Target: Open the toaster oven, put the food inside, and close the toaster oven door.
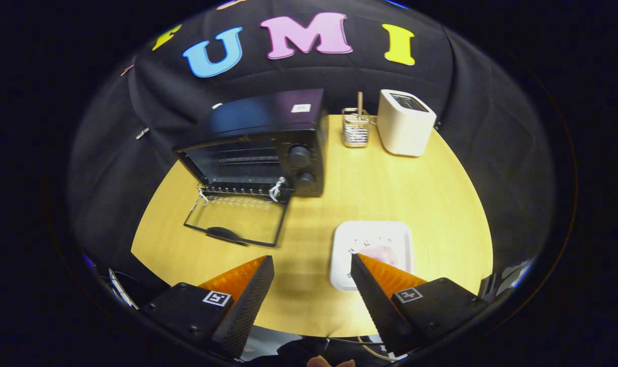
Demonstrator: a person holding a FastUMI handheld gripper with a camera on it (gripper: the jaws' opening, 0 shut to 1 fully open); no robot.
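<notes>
So in your gripper view, the toaster oven (260, 145) is a small black box sitting at the far left part of the round wooden desk (309, 285), well beyond your fingers. Its glass door (237, 219) is already dropped all the way down and lies flat on the desk toward you, dark handle (222, 233) at the near edge. You can see a wire rack inside the cavity, two round knobs (301, 165) stacked on the right side of its front, and bits of white string tied at both hinge corners.

The food (379, 253) is a pale pinkish lump, a bit blurry so I can't tell you exactly what it is. It sits on a white square plate (372, 237) on the near right part of the desk, just ahead of your right finger, whose tip overlaps the plate's near edge in the picture.

Your hand-held gripper (313, 262) is released, fingers spread wide with nothing between them but bare desk.

Other stuff: a white pop-up toaster (405, 122) stands at the far right, and just left of it there's a little wire holder (355, 127) with a wooden stick poking up, between the toaster and the oven. Both are well away from the plate and the open door. Between the plate and the oven mouth there's just open wood.
</notes>
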